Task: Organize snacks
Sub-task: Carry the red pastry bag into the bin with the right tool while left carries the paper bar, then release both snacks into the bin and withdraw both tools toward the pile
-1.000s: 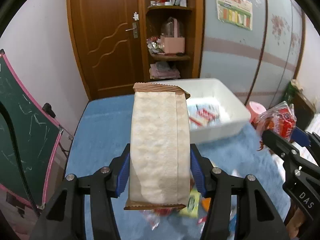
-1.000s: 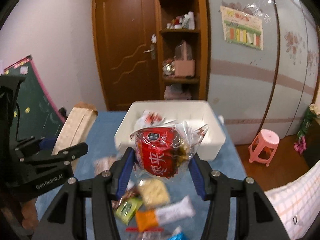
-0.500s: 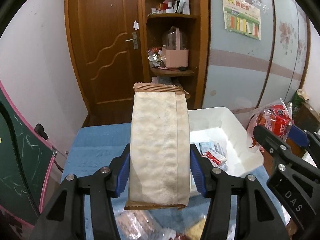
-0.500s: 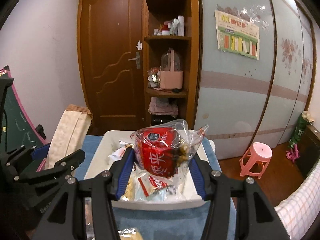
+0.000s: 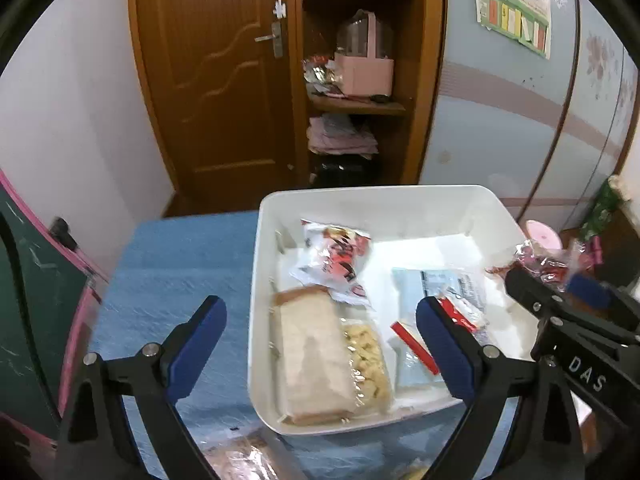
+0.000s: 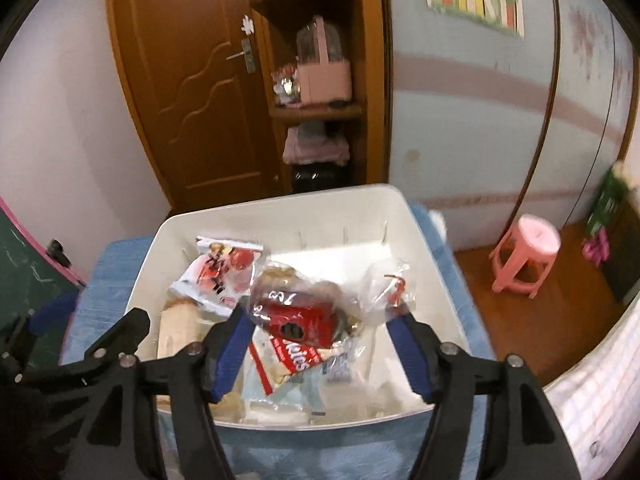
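Note:
A white bin [image 5: 256, 280] stands on the blue table [image 5: 168, 272] and holds several snack packs. My left gripper [image 5: 320, 332] is open and empty above the bin's near left part. The beige cracker pack [image 5: 312, 356] lies flat in the bin below it. My right gripper [image 6: 320, 340] is open over the bin [image 6: 424, 248]. The clear bag with the red snack [image 6: 300, 312] sits between its spread fingers, tilted, over the other packs. The right gripper also shows at the right edge of the left wrist view [image 5: 560, 300].
A red-and-white packet [image 5: 336, 256] and a pale blue packet [image 5: 436, 288] lie in the bin. More snacks [image 5: 240, 456] lie on the table in front of it. A wooden door and shelf stand behind. A pink stool [image 6: 524, 252] is on the floor at right.
Both grippers moved over the bin and opened. The beige cracker pack left my left gripper and now lies in the bin. The red snack bag has come loose between the right fingers.

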A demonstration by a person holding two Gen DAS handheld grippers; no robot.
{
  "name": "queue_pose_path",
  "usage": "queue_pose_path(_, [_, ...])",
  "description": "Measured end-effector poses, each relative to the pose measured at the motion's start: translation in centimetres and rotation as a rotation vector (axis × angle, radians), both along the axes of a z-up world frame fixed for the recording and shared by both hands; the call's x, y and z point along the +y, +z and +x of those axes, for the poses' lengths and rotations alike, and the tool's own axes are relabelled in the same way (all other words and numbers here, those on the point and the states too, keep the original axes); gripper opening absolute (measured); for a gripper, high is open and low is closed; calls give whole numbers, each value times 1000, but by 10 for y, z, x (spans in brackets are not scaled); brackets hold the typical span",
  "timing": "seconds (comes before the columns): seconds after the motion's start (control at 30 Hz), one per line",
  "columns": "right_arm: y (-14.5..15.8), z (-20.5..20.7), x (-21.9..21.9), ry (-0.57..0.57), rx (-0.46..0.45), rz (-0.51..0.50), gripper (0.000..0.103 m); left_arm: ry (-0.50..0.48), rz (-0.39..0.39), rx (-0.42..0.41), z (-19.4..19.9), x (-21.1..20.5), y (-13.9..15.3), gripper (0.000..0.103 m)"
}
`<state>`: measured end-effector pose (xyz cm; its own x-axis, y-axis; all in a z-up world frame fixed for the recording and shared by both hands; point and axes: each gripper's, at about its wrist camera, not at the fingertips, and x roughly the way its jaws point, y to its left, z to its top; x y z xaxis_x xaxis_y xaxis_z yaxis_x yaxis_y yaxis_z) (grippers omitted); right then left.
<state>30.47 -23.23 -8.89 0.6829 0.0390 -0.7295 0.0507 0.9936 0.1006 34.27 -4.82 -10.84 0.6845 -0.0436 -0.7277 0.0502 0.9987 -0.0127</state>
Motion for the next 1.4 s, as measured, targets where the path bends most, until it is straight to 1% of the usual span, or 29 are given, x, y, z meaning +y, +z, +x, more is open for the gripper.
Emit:
queue_pose_path(0.07, [-1, -2, -5, -15, 0, 16, 68, 5, -6, 9, -1, 3, -1, 95])
queue_pose_path(0.17, [6, -8, -5, -22, -19, -1, 68, 16, 0, -2, -6, 5, 2, 95])
queue_pose_path(0.33, [25, -21, -1, -15, -56, -27, 69, 11, 17, -43, -25, 5, 20, 95])
queue_pose_path(0.57, [47, -48, 6, 1, -83, -39, 69, -12, 46, -117, -63, 6, 51, 96])
queue_pose_path(0.73, [58, -72, 14, 17, -84, -79, 69, -15, 50, -135, -87, 11, 63, 97])
queue_pose_path(0.83, [63, -89, 17, 28, -76, -80, 69, -5, 42, -146, -104, 19, 70, 97])
queue_pose_path(1.0, [66, -122, 18, 43, -78, -66, 69, 19, 32, -168, -138, 43, 80, 97])
queue_pose_path(1.1, [63, -141, 17, 46, -73, -61, 69, 45, 46, -179, -157, 55, 81, 97])
queue_pose_path(1.27, [56, -172, 16, 46, -58, -47, 69, 73, 50, -171, -188, 77, 77, 98])
queue_pose_path(1.4, [53, -196, 12, 37, -80, -40, 69, 94, 68, -170, -210, 91, 73, 98])
